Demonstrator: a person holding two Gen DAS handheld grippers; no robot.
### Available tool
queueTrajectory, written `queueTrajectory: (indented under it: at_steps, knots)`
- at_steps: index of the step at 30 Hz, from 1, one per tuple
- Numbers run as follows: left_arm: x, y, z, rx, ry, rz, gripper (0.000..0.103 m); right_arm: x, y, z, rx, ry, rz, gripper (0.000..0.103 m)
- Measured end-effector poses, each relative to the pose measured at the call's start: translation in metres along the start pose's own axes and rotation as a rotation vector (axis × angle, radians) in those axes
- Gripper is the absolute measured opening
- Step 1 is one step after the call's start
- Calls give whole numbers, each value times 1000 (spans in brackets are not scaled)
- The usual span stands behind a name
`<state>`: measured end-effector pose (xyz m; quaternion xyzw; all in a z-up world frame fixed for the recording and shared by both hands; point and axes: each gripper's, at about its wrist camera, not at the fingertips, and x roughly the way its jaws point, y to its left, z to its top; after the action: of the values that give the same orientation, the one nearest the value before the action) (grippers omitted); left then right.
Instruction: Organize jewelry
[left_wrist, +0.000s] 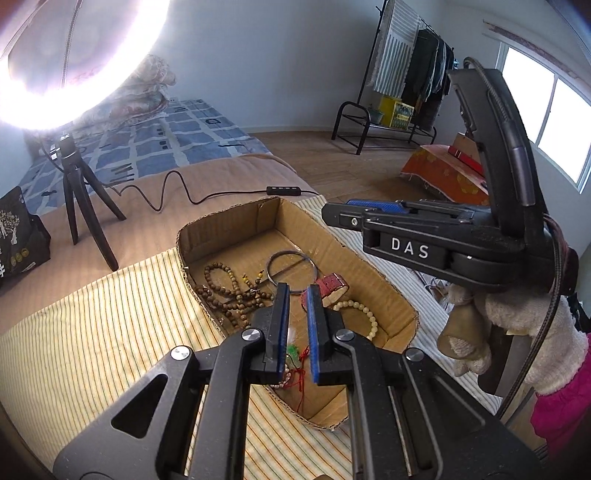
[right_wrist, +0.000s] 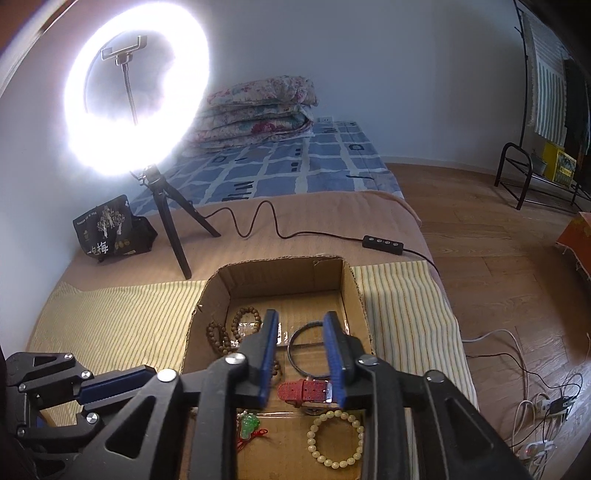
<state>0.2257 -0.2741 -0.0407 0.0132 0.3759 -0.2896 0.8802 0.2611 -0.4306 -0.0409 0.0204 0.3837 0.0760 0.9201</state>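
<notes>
Left wrist view: left gripper (left_wrist: 294, 295), jaws apart and empty, poised above a shallow cardboard box (left_wrist: 373, 273) with rough-cut rim, set on a striped cloth (left_wrist: 110, 325). Box holds, toward its left wall, brown wooden bead strands (left_wrist: 225, 291); mid-floor, a dark bangle (left_wrist: 291, 271); beside it a red watch strap (left_wrist: 332, 290); near the right wall, a cream bead bracelet (left_wrist: 364, 314); between the fingers, a green pendant on red cord (left_wrist: 294, 354). The far end of the box floor is bare. Right gripper (left_wrist: 373, 212) hangs above the box's right rim, seen side-on; whether its jaws are apart cannot be told here. Right wrist view: right gripper (right_wrist: 301, 354), jaws apart and empty, above the same cardboard box (right_wrist: 280, 271). Bangle (right_wrist: 308, 350) and red watch strap (right_wrist: 303, 391) lie between the fingers; cream bead bracelet (right_wrist: 336, 439) nearer, pendant (right_wrist: 249, 424) to its left, wooden beads (right_wrist: 236, 328) by the left wall. Left gripper (right_wrist: 110, 384) enters from the left edge. Ring light on tripod (right_wrist: 136, 96) stands beyond the box.
</notes>
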Motion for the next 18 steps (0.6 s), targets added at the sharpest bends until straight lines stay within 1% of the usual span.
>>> queueTrajectory:
  at_steps: [1, 2, 3, 4, 5, 10, 18]
  knots:
    - [0, 0, 0, -1, 2, 1, 8, 0, 0, 0, 1, -2, -3, 33]
    - [0, 0, 0, 0, 3, 1, 11, -1, 0, 0, 2, -2, -5, 41]
    - [0, 0, -1, -1, 3, 1, 27, -1, 0, -1, 1, -2, -8, 47]
    - [0, 0, -1, -2, 0, 1, 44, -1, 0, -1, -2, -5, -15, 61]
    - [-2, 0, -1, -3, -13, 2, 48, -2, 0, -1, -5, -11, -22, 71]
    - [-4, 0, -2, -1, -17, 7, 48, -9, 1, 0, -5, -34, -53, 88]
    - [-10, 1, -4, -5, -20, 12, 49, -15, 2, -1, -3, -39, -84, 96]
